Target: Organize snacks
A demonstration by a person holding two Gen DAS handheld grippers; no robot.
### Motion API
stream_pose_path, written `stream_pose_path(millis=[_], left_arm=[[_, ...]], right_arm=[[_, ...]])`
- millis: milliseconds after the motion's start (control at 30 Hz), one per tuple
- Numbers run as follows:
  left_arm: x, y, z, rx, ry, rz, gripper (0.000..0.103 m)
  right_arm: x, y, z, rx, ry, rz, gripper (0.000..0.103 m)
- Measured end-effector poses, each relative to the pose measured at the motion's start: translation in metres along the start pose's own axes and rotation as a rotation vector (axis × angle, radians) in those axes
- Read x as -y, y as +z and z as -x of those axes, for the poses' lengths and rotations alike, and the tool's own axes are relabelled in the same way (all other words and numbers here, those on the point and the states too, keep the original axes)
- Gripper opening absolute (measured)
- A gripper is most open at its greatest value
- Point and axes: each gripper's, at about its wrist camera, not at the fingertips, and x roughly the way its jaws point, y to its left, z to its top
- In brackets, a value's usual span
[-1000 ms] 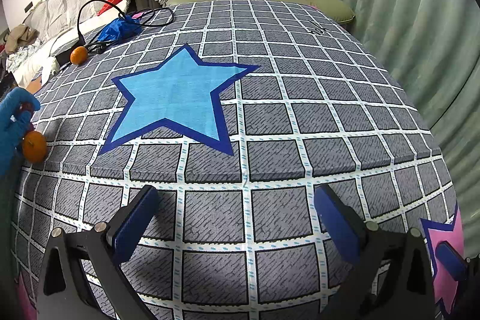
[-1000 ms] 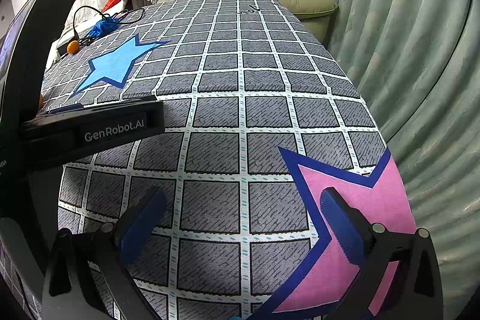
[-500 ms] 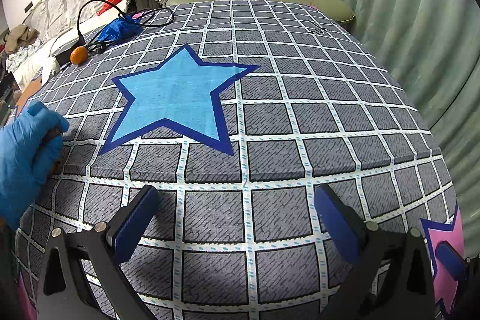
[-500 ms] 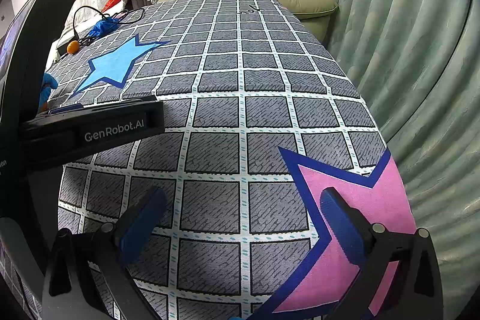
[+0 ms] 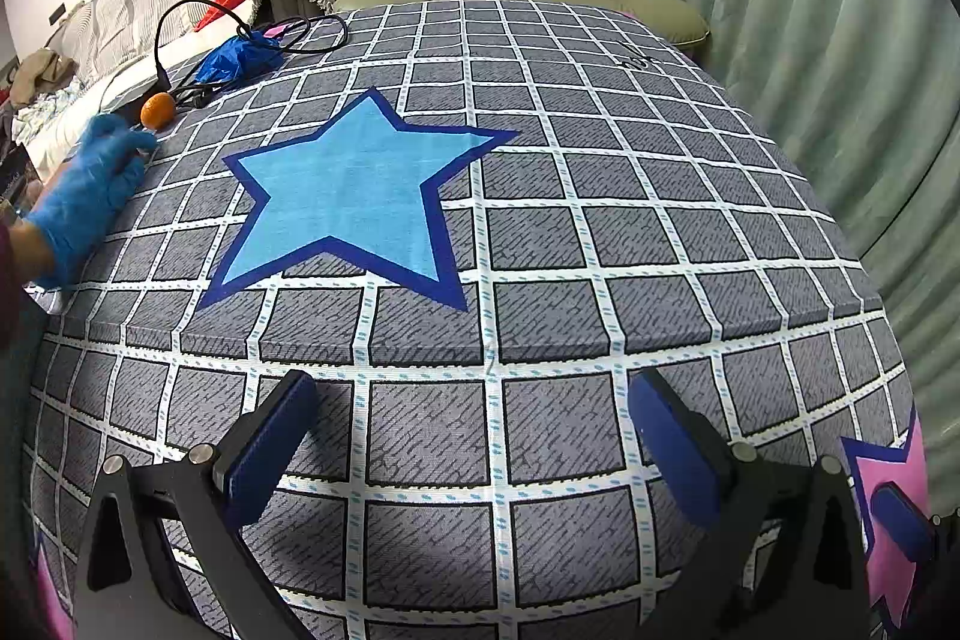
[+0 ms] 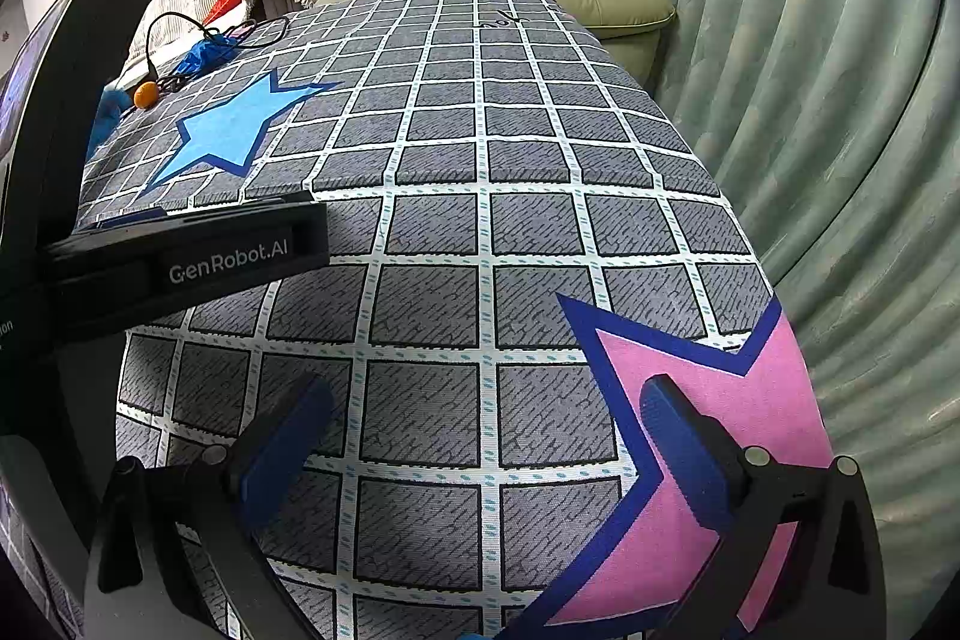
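Both grippers hang over the near edge of a table (image 5: 660,232) draped in a grey checked cloth with a blue star (image 5: 354,196) and a pink star (image 6: 720,400). The left gripper (image 5: 474,454) has its jaws spread wide with nothing between them; the right gripper (image 6: 486,454) is likewise wide apart and empty, above the pink star.

The only snack in sight is a small orange (image 5: 157,110) at the far left edge of the table, just beside a black cable (image 5: 180,40) and a crumpled blue bag (image 5: 240,58). A blue-gloved hand (image 5: 90,196) rests on the cloth near the fruit, fingertips close to it; whether they touch cannot be told. No tray or container for snacks shows in either view.

The risks, as they appear from here: the orange is round and sits at the table edge, so a nudge from the hand or a careless jaw could roll it off. A reach from either gripper would cross most of the table and could snag the cable or meet the gloved hand. Wide jaws closing off-centre on the fruit might squirt it sideways.
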Motion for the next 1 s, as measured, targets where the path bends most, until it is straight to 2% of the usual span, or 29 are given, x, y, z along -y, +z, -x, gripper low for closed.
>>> stream_pose_path(millis=[1000], left_arm=[[0.0,0.0,0.0,0.0,0.0,0.0,0.103]], right_arm=[[0.0,-0.001,0.001,0.0,0.0,0.0,0.103]])
